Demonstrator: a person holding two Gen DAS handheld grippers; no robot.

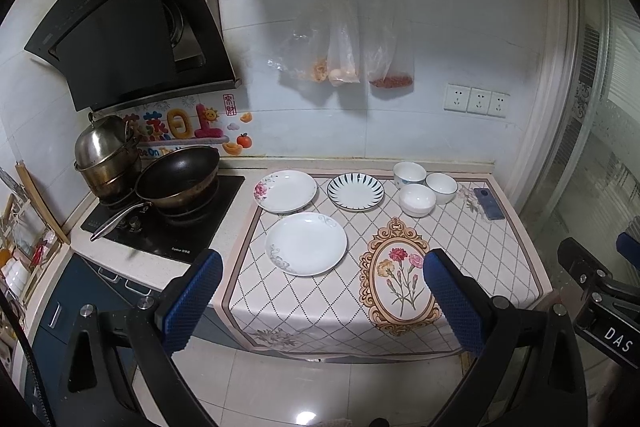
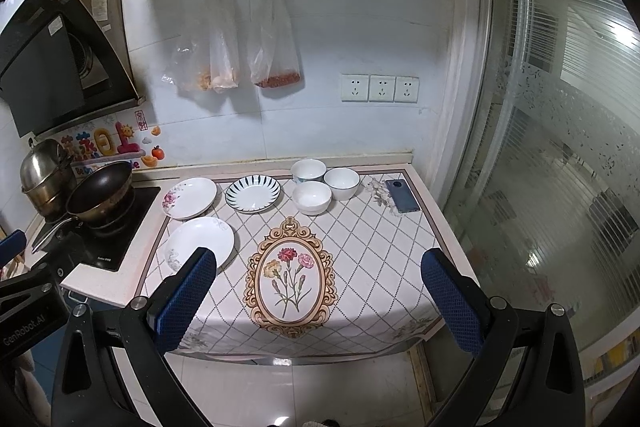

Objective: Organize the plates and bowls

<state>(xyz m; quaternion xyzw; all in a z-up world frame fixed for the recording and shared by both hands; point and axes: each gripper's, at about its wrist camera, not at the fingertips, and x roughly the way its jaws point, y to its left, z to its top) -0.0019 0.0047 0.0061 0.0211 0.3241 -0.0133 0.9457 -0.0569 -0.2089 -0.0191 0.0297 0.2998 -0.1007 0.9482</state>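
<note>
You have three plates and three bowls laid out on the patterned cloth point(image 1: 500, 267), and the flower oval point(image 1: 402, 291) printed on it is the handy landmark. The plain white plate with a grey scroll motif point(image 1: 306, 243) sits just left of the oval. Behind that plate, further from the oval, is the plate with a pink flower point(image 1: 286, 191) on its rim. Straight back from the oval lies the smaller plate with dark stripes point(image 1: 355, 191) fanning around its edge. The three bowls cluster behind and right of the oval, close together: a white bowl point(image 1: 417, 199) nearest it, a second white bowl point(image 1: 441, 187) beside that, and a bowl with a blue mark point(image 1: 409, 175) at the back. All sit upright and separate, none stacked.

A phone point(image 1: 489, 203) lies at the far right of the oval, past the bowls. Well left of the oval, a dark wok point(image 1: 178, 175) and a steel pot point(image 1: 105, 155) stand on the stove point(image 1: 168, 227). Three sockets point(image 1: 478, 100) and three hanging bags point(image 1: 344, 39) show on the wall behind.

Your left gripper point(image 1: 322, 307) hangs short of the cloth's near edge, fingers spread wide, holding nothing. Your right gripper point(image 2: 320, 307) is likewise spread wide and empty. Its body reads "DAS" in the left view; the left one reads "GenRobot.AI" in the right view.
</note>
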